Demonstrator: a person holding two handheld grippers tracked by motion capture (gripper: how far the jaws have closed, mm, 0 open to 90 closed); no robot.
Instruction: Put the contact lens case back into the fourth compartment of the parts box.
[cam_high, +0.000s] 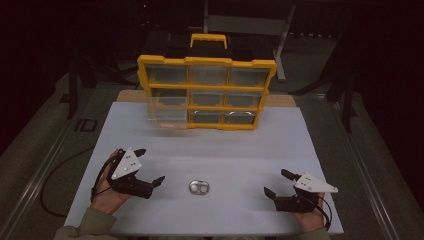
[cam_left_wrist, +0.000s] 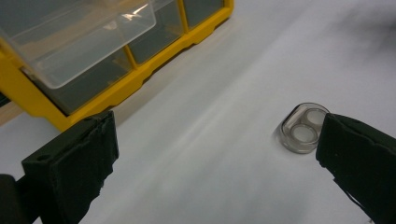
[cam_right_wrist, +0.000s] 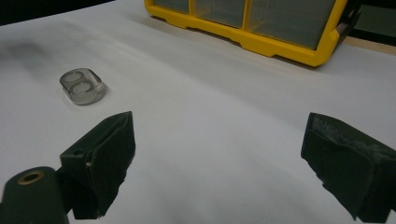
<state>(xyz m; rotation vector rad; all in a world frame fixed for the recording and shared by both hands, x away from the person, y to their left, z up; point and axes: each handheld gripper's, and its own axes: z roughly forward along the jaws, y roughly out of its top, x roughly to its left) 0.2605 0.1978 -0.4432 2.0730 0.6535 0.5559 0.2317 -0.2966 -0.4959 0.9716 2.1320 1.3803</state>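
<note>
A small clear oval piece with two round holes (cam_high: 199, 187) lies flat on the white table (cam_high: 230, 150), near the front middle; it appears in the left gripper view (cam_left_wrist: 304, 127) and the right gripper view (cam_right_wrist: 82, 86) too. My left gripper (cam_high: 150, 166) rests at the front left, open, its jaws wide apart and nothing between them. Just left of the oval piece is its near jaw. My right gripper (cam_high: 280, 182) sits at the front right, open and empty, well right of the piece. A yellow organiser with clear drawers (cam_high: 206, 92) stands at the back; its lower left drawer (cam_high: 167, 111) is pulled out.
The organiser (cam_left_wrist: 93, 70) has a yellow carry handle (cam_high: 208, 40) on top. The white board ends at the front near my hands, and dark floor and metal legs (cam_high: 282, 45) lie beyond the table.
</note>
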